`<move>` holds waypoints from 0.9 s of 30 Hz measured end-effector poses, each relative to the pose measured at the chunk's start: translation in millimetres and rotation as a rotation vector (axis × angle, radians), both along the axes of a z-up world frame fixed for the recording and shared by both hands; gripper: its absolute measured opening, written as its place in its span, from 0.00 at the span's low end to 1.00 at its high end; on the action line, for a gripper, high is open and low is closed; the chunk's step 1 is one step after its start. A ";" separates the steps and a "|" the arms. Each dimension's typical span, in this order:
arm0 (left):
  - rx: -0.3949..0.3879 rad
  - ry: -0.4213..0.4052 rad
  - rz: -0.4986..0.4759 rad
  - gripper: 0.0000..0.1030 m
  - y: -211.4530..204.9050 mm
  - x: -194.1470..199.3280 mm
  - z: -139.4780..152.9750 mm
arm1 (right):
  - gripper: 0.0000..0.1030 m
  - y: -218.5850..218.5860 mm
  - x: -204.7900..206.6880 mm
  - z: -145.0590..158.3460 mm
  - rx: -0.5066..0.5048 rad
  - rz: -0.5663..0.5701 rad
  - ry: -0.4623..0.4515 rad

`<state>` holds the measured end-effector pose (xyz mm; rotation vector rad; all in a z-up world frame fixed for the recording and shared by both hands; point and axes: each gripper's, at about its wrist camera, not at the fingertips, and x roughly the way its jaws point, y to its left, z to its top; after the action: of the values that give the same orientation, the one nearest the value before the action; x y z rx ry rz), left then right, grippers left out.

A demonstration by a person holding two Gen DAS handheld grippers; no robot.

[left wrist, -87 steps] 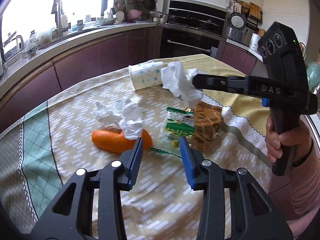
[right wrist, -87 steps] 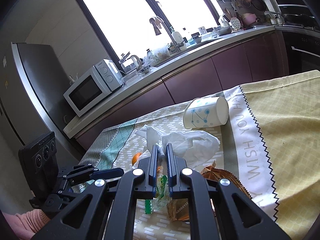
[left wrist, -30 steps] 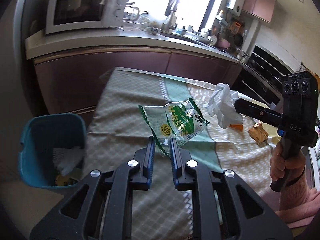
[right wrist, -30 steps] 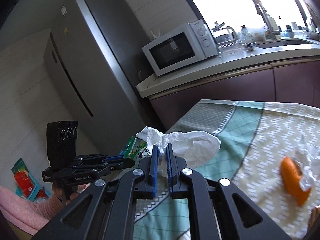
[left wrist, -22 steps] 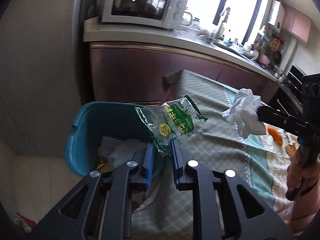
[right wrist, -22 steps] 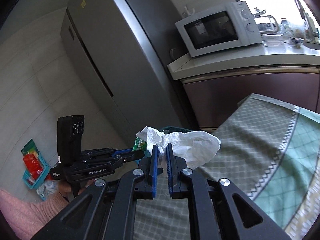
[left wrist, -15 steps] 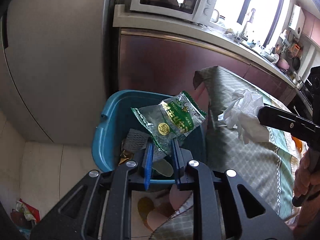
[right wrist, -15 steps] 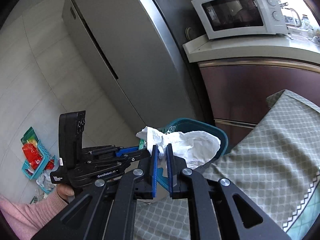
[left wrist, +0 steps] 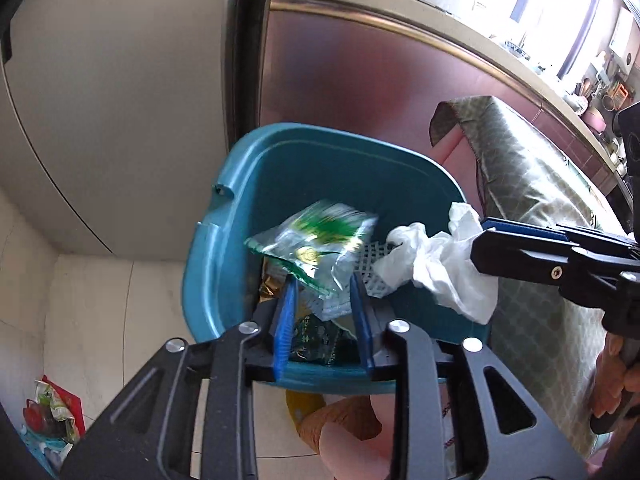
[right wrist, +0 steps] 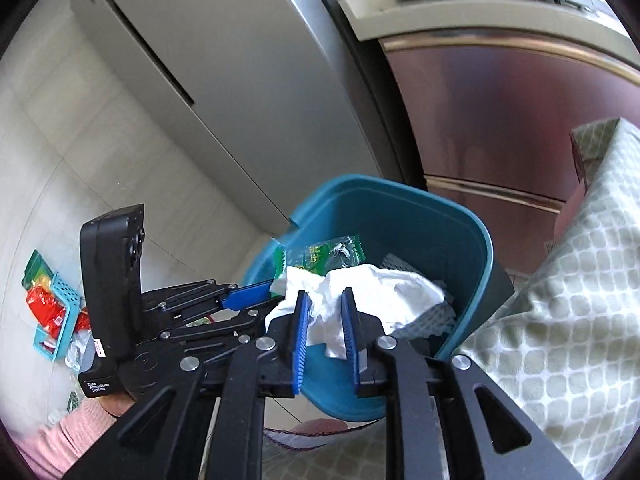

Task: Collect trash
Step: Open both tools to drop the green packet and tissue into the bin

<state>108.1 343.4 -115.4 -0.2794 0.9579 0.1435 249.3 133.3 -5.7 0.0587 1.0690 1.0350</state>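
Observation:
A teal trash bin (left wrist: 280, 136) stands on the floor beside the table, with wrappers and tissue inside. My left gripper (left wrist: 323, 284) hangs over it with its jaws opening. The green snack wrapper (left wrist: 316, 248) is blurred and loose just past the spread pads. It also shows above the bin (right wrist: 384, 184) as the green wrapper (right wrist: 320, 254), beyond the left gripper (right wrist: 264, 304). My right gripper (right wrist: 325, 300) reaches over the bin's rim, its jaws opening. The crumpled white tissue (right wrist: 376, 292) still fills the gap between the pads. The tissue (left wrist: 436, 268) hangs from the right gripper (left wrist: 484, 236).
A steel fridge (left wrist: 120, 100) and maroon cabinets (left wrist: 380, 80) stand right behind the bin. The table's checked cloth (left wrist: 532, 216) drops beside it on the right. A small blue basket (right wrist: 52, 320) with red packets lies on the floor. A person's foot (left wrist: 340, 428) is below the bin.
Both grippers swung off the table and down over the bin. The left jaws spread and the wrapper came loose from them. The right jaws widened around the tissue.

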 end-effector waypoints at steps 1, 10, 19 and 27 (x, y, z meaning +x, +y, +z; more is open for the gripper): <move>-0.001 0.005 -0.001 0.27 -0.8 1.5 -1.7 | 0.16 1.6 2.3 -1.2 0.003 -0.004 0.007; -0.006 0.000 0.010 0.33 -3.8 5.8 -4.6 | 0.27 -9.5 4.3 -1.6 -0.006 -0.042 -0.001; -0.023 -0.060 0.006 0.35 -7.7 -10.1 18.9 | 0.28 -37.6 -7.9 9.0 0.053 -0.046 -0.018; -0.027 -0.200 -0.121 0.41 -54.6 -23.4 63.3 | 0.33 -104.0 -42.1 37.4 0.109 -0.084 -0.123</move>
<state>84.7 288.7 -52.1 -0.2548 0.7758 -0.0086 207.2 29.2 31.7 0.1254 0.8911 1.0073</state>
